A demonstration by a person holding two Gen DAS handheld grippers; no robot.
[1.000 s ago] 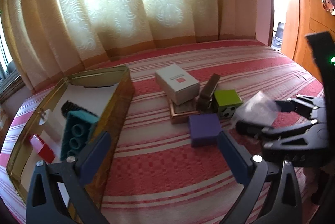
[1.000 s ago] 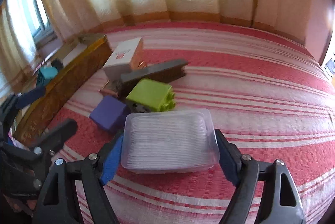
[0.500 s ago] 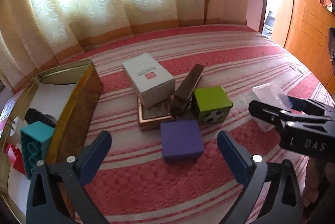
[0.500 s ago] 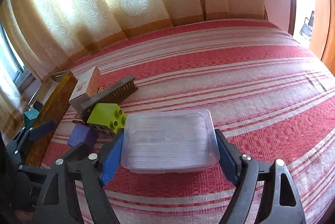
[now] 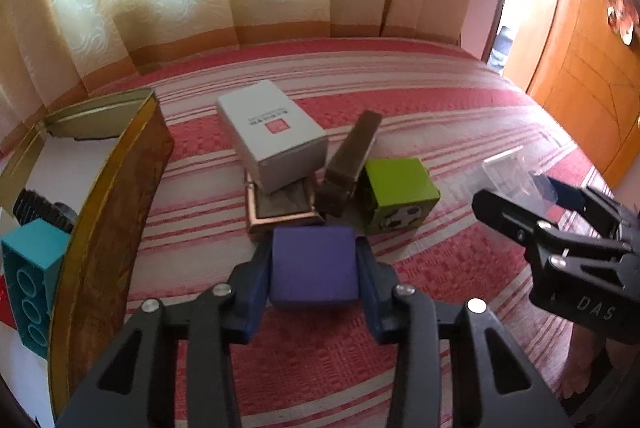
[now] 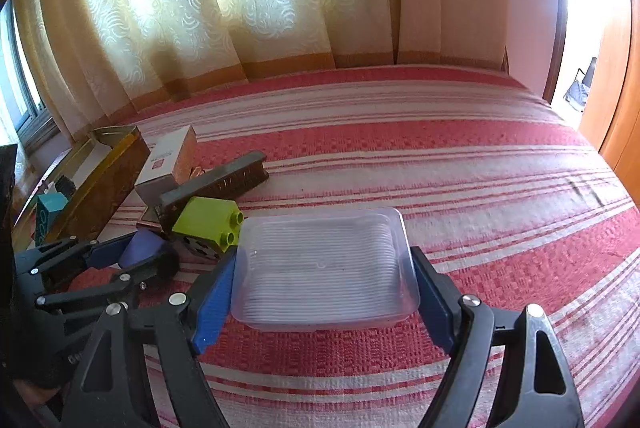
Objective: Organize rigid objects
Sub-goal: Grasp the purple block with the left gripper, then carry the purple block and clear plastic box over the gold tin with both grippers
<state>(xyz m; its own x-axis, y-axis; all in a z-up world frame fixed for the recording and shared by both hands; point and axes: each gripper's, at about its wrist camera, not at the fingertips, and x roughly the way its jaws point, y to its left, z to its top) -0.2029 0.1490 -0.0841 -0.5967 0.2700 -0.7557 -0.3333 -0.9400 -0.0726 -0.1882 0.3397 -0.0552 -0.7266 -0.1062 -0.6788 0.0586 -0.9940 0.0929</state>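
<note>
On the striped red bedspread point(image 5: 460, 132), the left gripper point(image 5: 314, 268) is closing its jaws around the purple block point(image 5: 312, 272), pads touching both sides. Just beyond are lying a copper frame point(image 5: 280, 218), white box point(image 5: 272, 132) and green brick point(image 5: 398, 196). The right gripper point(image 6: 324, 284) is clamping a clear plastic tray point(image 6: 324, 268) beside them.

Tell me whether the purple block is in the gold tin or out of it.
Out. The purple block sits on the striped bedcover, between the closing left gripper pads, while the gold tin stands apart at left.
</note>
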